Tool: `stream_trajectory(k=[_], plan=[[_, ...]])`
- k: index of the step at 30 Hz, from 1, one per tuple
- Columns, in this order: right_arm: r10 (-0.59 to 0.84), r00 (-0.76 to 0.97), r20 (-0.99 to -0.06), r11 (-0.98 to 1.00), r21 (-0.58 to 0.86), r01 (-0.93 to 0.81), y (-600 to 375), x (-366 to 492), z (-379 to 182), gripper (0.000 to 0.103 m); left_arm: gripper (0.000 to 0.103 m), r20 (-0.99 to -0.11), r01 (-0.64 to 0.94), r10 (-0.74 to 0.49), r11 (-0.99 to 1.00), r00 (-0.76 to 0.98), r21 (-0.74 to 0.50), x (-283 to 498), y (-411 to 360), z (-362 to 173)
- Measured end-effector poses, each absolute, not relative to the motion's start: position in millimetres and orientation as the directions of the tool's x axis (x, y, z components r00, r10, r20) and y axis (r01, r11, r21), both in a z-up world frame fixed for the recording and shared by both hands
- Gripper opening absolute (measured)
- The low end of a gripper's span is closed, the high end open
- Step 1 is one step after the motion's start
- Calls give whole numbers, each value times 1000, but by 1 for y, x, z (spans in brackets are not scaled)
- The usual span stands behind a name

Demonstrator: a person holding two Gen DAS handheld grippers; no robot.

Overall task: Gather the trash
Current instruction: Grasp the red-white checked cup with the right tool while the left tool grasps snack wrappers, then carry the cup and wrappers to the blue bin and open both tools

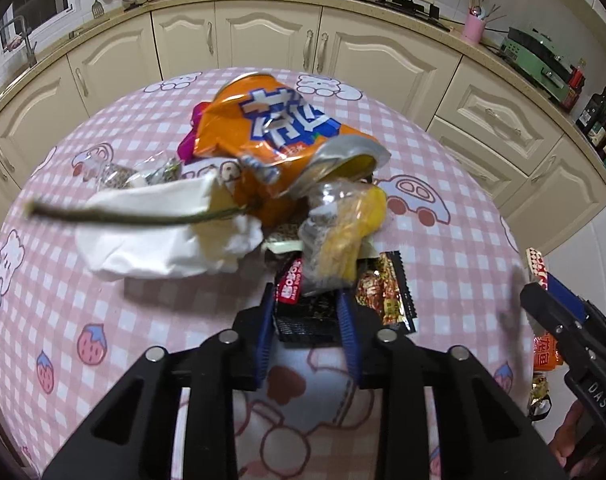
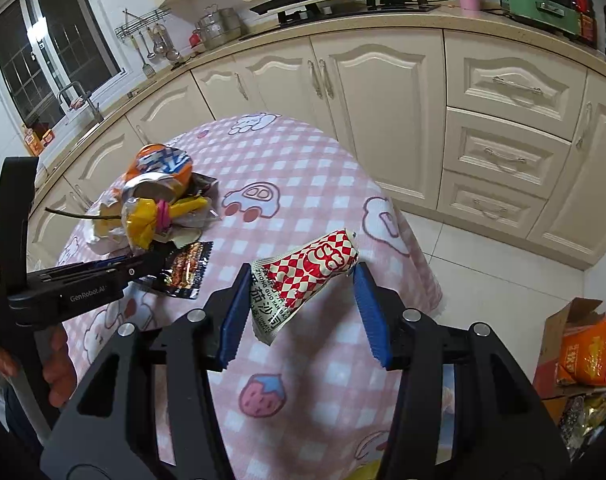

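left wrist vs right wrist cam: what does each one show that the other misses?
Left wrist only: the left gripper closed on a black wrapper, and the white tissue spread flat beside the pile.

Right wrist only: the right gripper holding a red-and-white checkered packet across its fingers, and a cardboard box of trash on the floor.

Both: the crushed orange can, the yellow wrapper, the brown snack wrapper, the pink checked tablecloth.

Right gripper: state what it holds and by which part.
The right gripper holds a red-and-white checked sachet, clamped across its width at the lower, cream-printed end; the checked upper end sticks out beyond the fingers.
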State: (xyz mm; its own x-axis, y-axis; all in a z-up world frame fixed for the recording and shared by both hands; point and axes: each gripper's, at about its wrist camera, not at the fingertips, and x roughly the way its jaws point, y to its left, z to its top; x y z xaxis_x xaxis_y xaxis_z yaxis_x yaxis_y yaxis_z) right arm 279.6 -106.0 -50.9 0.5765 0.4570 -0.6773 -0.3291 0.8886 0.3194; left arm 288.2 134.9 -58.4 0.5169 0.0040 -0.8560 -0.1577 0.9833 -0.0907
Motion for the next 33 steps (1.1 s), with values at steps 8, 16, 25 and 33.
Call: stream_trajectory(k=[8, 16, 25, 33], plan=[[461, 580, -672, 886, 307, -349, -98, 262, -41, 50, 17, -836, -131, -10, 987, 548, -97, 252, 134, -50], [470, 592, -655, 881, 309, -358, -100, 236, -32, 49, 10, -814, -132, -25, 984, 580, -124, 222, 132, -39], [447, 628, -637, 894, 302, -330, -124, 208, -23, 49, 7, -787, -90, -79, 982, 612, -169, 196, 113, -25], [398, 664, -634, 917, 301, -262, -164, 188, -24, 49, 6, -770, 6, -146, 983, 621, -182, 186, 69, -18]])
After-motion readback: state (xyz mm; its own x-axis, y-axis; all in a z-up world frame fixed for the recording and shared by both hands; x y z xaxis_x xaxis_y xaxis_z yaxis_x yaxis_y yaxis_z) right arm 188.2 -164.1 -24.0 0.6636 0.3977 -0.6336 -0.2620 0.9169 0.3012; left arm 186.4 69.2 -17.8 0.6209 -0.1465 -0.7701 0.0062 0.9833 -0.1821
